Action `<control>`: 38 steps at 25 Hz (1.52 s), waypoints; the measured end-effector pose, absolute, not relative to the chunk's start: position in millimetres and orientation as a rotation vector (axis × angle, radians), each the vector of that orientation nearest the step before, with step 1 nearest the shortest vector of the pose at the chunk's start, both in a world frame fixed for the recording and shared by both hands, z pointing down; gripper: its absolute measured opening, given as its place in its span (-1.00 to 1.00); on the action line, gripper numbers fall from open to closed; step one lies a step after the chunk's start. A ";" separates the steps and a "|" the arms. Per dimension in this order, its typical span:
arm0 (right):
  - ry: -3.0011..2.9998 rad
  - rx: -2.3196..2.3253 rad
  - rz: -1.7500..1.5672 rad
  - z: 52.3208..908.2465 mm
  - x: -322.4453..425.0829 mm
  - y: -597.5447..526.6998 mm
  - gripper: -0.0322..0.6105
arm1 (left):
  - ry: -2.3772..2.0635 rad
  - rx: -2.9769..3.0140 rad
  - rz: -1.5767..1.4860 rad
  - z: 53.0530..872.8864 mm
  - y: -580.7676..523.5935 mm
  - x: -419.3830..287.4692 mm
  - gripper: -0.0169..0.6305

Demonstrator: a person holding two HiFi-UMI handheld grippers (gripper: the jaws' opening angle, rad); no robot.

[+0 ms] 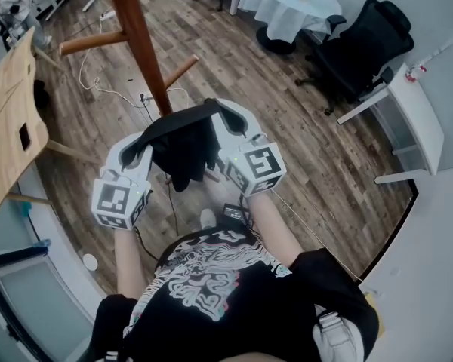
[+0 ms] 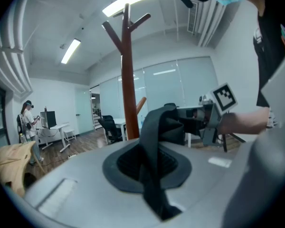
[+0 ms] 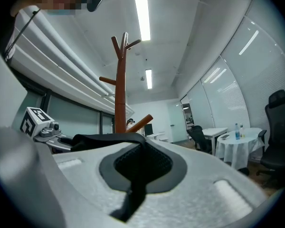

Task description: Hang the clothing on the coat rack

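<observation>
Closest to me, my black printed T-shirt (image 1: pixel 211 292) fills the bottom of the head view. Just beyond it I hold a gripper in each hand, both on my side of the coat rack (image 1: pixel 140 32).

My left gripper (image 1: pixel 140 148) is clamped tight on one end of the black clothing (image 1: pixel 185 149), with a strip of fabric pinched between its jaws. My right gripper (image 1: pixel 230 119) grips the other end the same way. The clothing stretches between the two grippers and sags in a dark bunch, close in front of the coat rack's brown pole and not yet on any peg.

Beyond the coat rack and to its right, a black office chair (image 1: pixel 362 47) and a round desk draped in white cloth (image 1: pixel 291 2) stand on the wooden floor (image 1: pixel 287 127).
</observation>
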State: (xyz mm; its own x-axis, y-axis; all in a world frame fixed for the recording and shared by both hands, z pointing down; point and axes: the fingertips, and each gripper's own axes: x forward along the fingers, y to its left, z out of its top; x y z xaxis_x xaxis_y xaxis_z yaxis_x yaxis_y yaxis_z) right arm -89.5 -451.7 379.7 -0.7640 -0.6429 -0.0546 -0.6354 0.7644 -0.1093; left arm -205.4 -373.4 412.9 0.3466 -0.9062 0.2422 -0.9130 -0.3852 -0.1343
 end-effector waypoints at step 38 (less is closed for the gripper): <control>3.179 -0.912 -0.308 512.2 -153.1 -469.6 -0.89 | -1.557 2.332 0.389 526.0 -403.9 -207.5 -0.92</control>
